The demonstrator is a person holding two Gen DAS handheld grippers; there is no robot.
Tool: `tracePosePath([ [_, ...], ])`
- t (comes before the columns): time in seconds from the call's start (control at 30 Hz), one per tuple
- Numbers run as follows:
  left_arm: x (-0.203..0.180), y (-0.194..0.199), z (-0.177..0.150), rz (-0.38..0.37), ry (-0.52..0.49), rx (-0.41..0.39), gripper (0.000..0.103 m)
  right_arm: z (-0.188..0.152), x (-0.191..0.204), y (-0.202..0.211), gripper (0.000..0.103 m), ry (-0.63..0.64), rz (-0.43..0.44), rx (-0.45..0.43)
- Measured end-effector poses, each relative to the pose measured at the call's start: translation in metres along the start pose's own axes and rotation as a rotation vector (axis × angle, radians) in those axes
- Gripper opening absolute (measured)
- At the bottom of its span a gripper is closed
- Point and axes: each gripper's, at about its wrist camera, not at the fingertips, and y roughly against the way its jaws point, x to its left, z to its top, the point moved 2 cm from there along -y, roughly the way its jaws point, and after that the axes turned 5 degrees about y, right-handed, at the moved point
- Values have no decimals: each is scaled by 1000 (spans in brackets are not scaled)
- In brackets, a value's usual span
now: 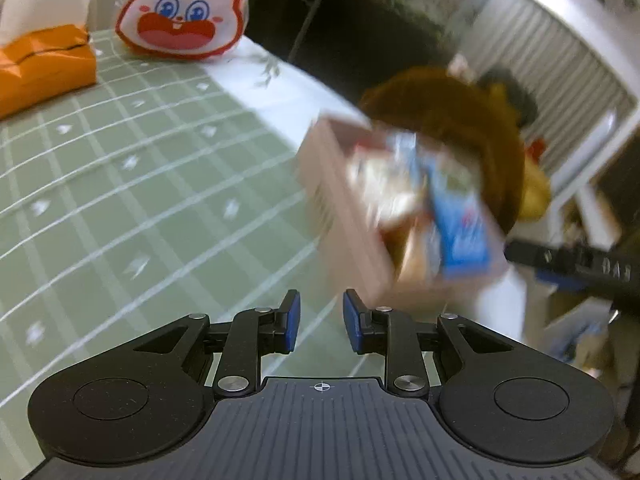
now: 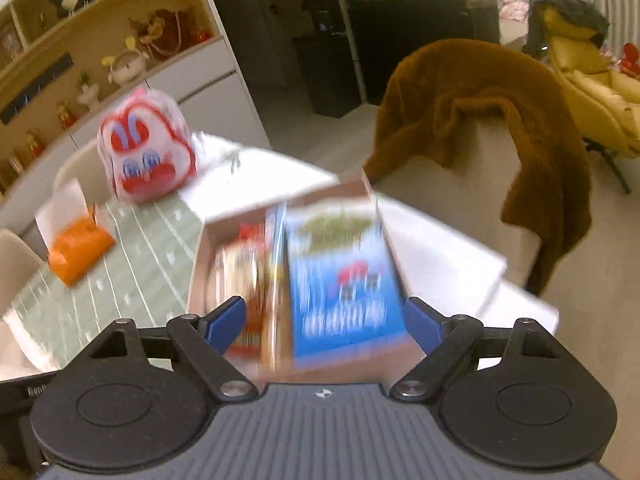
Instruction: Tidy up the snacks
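Green-checked cloth covers the tabletop, with a bunny-face snack bag and an orange tissue pack at its far end. Over by the tabletop's right edge, the cardboard box is a blur, tilted, a blue snack packet and a red-and-white one inside. Right gripper is spread wide, fingers flanking the box's near end; actual contact is hard to call. Left gripper hangs just beside the box, jaws narrowly apart, holding nothing.
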Motion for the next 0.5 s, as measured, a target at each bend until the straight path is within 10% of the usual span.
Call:
tracePosePath([
  [0.23,12,30,-76,103,-197,35,28,-98,62,0,87,28,-13,105],
  [0.5,20,17,-92,77,-269,-22,28,-146,80,3,89,38,-84,74],
])
